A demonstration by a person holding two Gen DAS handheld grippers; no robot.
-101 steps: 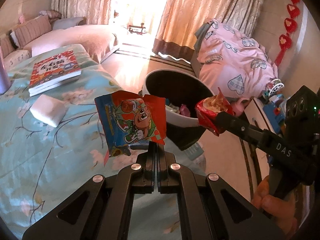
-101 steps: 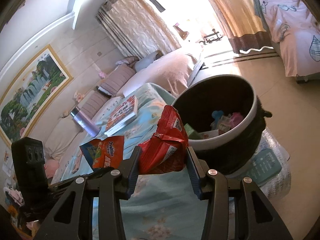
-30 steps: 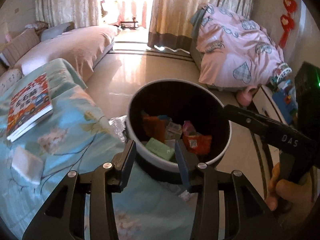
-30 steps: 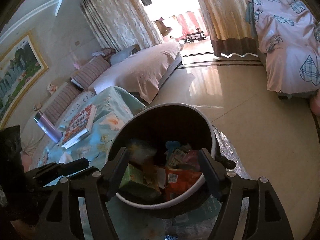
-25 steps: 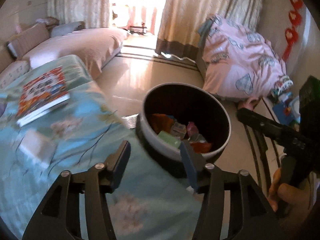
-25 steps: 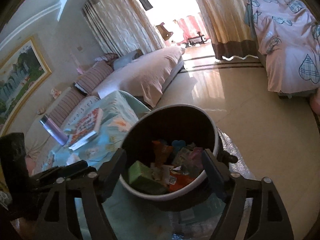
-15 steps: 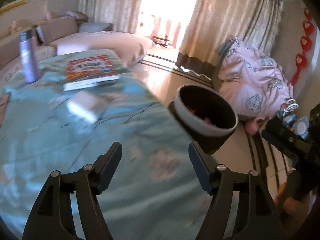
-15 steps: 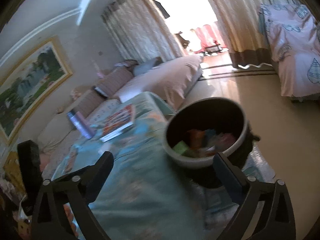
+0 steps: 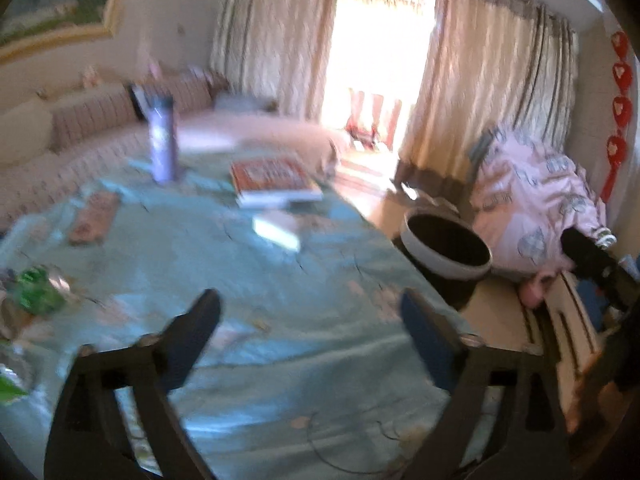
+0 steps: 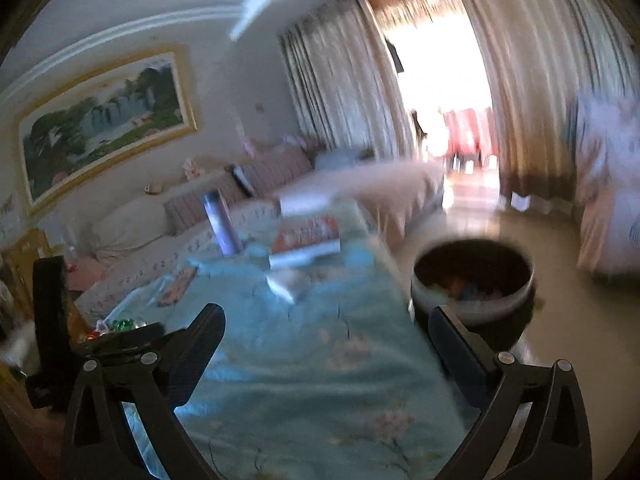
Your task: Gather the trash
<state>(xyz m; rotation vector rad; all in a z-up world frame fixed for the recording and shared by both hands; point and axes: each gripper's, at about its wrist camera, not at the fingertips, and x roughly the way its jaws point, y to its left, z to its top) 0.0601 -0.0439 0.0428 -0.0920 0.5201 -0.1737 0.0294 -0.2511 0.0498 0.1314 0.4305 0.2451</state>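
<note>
A red book and purple bottle sit on the blue tablecloth.

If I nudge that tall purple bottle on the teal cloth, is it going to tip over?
Probably fairly easily. The purple bottle stands upright, tall and narrow, so a push near its top would likely topple it. It sits on the soft teal cloth, an uneven footing. Once down, its round body would probably roll. How full it is cannot be told through the blur.
</note>
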